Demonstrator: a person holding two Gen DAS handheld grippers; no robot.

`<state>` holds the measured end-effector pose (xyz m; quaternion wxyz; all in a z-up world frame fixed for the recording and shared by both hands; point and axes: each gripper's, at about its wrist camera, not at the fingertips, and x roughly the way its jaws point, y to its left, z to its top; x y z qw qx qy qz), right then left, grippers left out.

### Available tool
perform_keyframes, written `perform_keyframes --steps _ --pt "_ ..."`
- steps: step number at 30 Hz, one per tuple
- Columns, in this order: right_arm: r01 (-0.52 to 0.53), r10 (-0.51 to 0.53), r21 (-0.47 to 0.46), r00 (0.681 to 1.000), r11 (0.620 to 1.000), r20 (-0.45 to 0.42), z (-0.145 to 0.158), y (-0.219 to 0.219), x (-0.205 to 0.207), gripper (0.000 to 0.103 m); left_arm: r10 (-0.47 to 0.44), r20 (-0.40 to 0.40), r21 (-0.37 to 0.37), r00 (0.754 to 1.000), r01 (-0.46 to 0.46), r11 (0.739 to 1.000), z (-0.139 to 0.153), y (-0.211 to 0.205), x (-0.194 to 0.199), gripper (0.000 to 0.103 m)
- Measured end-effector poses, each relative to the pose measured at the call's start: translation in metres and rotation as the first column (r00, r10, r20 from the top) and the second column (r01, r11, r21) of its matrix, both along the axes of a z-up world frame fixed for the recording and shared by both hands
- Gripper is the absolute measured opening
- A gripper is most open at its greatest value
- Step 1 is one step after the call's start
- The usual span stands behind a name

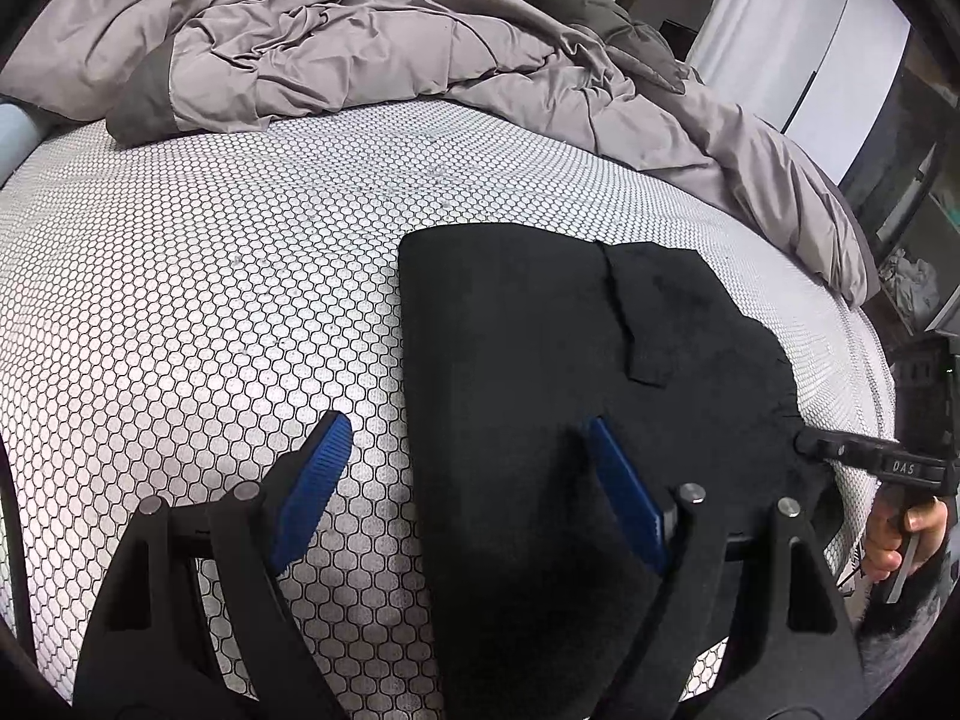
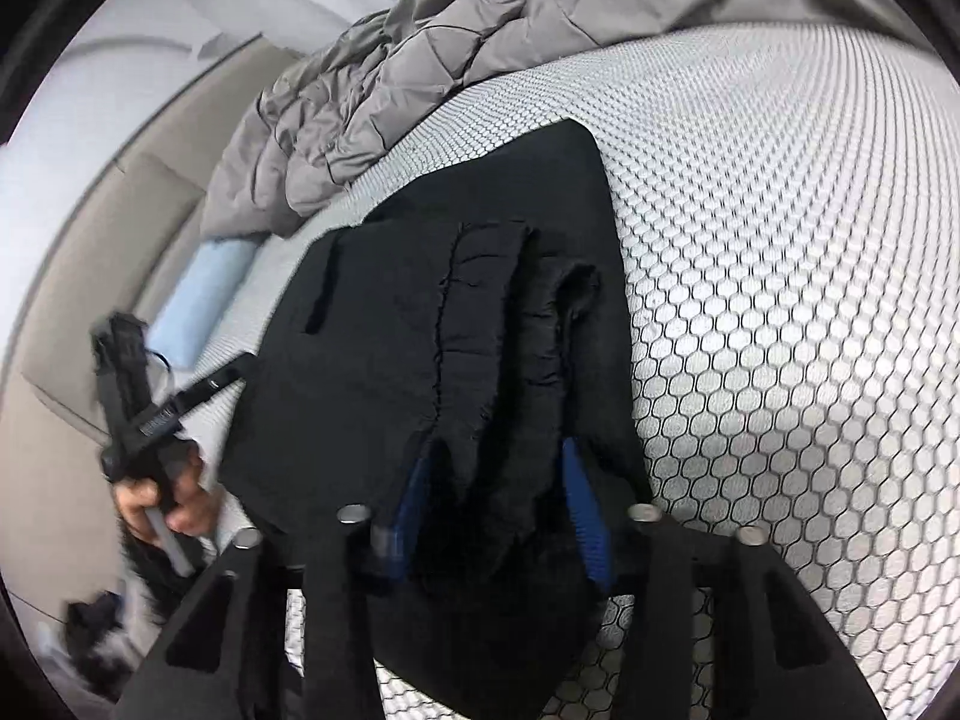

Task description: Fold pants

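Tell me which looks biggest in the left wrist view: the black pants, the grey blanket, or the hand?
1. Grey blanket, spread along the far side of the bed.
2. Black pants, though they sit nearer the camera, so the real gap is unsure.
3. Hand, only partly seen at the edge.

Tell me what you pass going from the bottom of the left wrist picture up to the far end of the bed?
Left tool, open → black pants folded on the honeycomb mattress → bare mattress → crumpled grey duvet.
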<state>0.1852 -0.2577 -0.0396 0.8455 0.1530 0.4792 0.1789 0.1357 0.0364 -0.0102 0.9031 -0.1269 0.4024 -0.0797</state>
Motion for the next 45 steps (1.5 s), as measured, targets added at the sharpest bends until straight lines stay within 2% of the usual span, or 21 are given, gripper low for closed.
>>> perform_keyframes --steps 1,2,7,9,12,13,15,18,20,22,27,28,29,31,32,35,37,39,40,42,45 --pt "-0.003 0.003 0.007 1.0 1.0 0.027 0.005 0.001 -0.003 0.014 0.002 0.003 -0.002 1.0 -0.002 1.0 0.001 0.0 -0.001 0.079" --pt "-0.005 0.003 0.039 0.999 0.999 0.043 0.011 0.0 -0.005 0.006 0.004 0.006 -0.004 1.0 -0.004 1.0 0.002 0.001 -0.002 0.079" --pt "-0.034 0.02 0.09 0.989 0.995 0.149 0.053 0.0 -0.033 0.004 0.006 0.025 -0.012 1.0 -0.006 1.0 0.009 0.006 -0.004 0.079" --pt "-0.042 0.03 0.078 0.988 0.996 0.148 0.055 0.001 -0.043 0.004 0.006 0.026 -0.012 1.0 -0.006 1.0 0.01 0.01 -0.003 0.079" --pt "0.008 -0.004 -0.044 0.996 0.999 0.09 0.033 0.001 -0.041 0.005 0.008 0.015 -0.003 1.0 -0.008 1.0 0.007 0.011 -0.002 0.079" --pt "0.009 -0.006 -0.048 0.998 0.999 0.058 0.023 -0.003 -0.038 0.006 0.007 0.01 0.001 1.0 -0.007 1.0 0.006 0.011 -0.002 0.079" --pt "0.013 -0.014 -0.05 1.0 0.999 -0.009 0.002 -0.007 -0.029 0.009 0.011 0.007 0.004 1.0 -0.011 1.0 0.006 0.011 -0.001 0.079" --pt "0.051 -0.049 -0.023 0.997 0.998 0.063 0.019 -0.013 -0.035 0.014 0.009 0.018 -0.001 1.0 -0.009 1.0 0.009 0.01 -0.002 0.079" --pt "0.032 -0.034 0.025 0.994 0.999 0.106 0.031 -0.012 -0.039 0.033 0.003 0.022 0.004 1.0 -0.004 1.0 0.01 0.008 -0.002 0.079" --pt "-0.002 -0.008 0.083 0.993 0.997 0.118 0.035 -0.006 -0.037 0.039 -0.001 0.018 0.008 1.0 0.001 1.0 0.009 0.006 -0.003 0.079" --pt "-0.01 0.01 0.049 1.0 0.999 -0.001 -0.001 0.018 -0.009 0.041 -0.015 0.011 0.016 1.0 0.014 1.0 0.007 0.001 -0.003 0.079" --pt "0.001 -0.002 0.057 1.0 0.998 0.007 -0.005 0.019 -0.005 0.034 -0.016 0.013 0.016 1.0 0.016 1.0 0.007 0.001 -0.004 0.079" --pt "0.01 -0.011 0.048 1.0 0.999 0.021 -0.004 0.02 -0.004 0.019 -0.019 0.016 0.014 1.0 0.018 1.0 0.008 0.002 -0.004 0.079" --pt "0.016 -0.019 0.034 0.997 0.999 0.07 0.007 0.021 -0.006 0.007 -0.022 0.024 0.014 0.999 0.022 1.0 0.011 0.003 -0.006 0.079" --pt "0.008 -0.012 0.037 0.993 0.999 0.12 0.017 0.021 -0.013 0.006 -0.024 0.03 0.012 0.999 0.024 1.0 0.012 0.003 -0.008 0.079" --pt "0.012 -0.007 -0.031 0.985 0.999 0.175 0.034 0.02 -0.028 0.006 -0.04 0.032 0.014 0.999 0.04 0.999 0.015 0.004 -0.011 0.079" --pt "0.053 -0.024 -0.2 0.989 0.978 0.145 0.021 0.025 -0.024 0.012 -0.058 0.039 0.03 0.998 0.057 0.998 0.017 0.002 -0.013 0.079" --pt "0.117 -0.054 -0.385 0.984 0.915 0.172 0.011 0.034 -0.019 0.014 -0.074 0.07 0.059 0.995 0.07 0.996 0.026 0.001 -0.018 0.079" --pt "0.131 -0.051 -0.393 0.977 0.91 0.207 0.013 0.036 -0.02 0.014 -0.079 0.103 0.081 0.992 0.071 0.994 0.033 0.0 -0.023 0.079" --pt "0.134 -0.055 -0.293 0.963 0.947 0.263 0.031 0.037 -0.026 0.017 -0.116 0.164 0.122 0.98 0.097 0.988 0.046 -0.01 -0.035 0.08" --pt "0.104 0.012 -0.304 0.934 0.947 0.357 0.049 0.061 -0.036 0.034 -0.265 0.145 0.133 0.953 0.246 0.96 0.043 -0.041 -0.04 0.082"
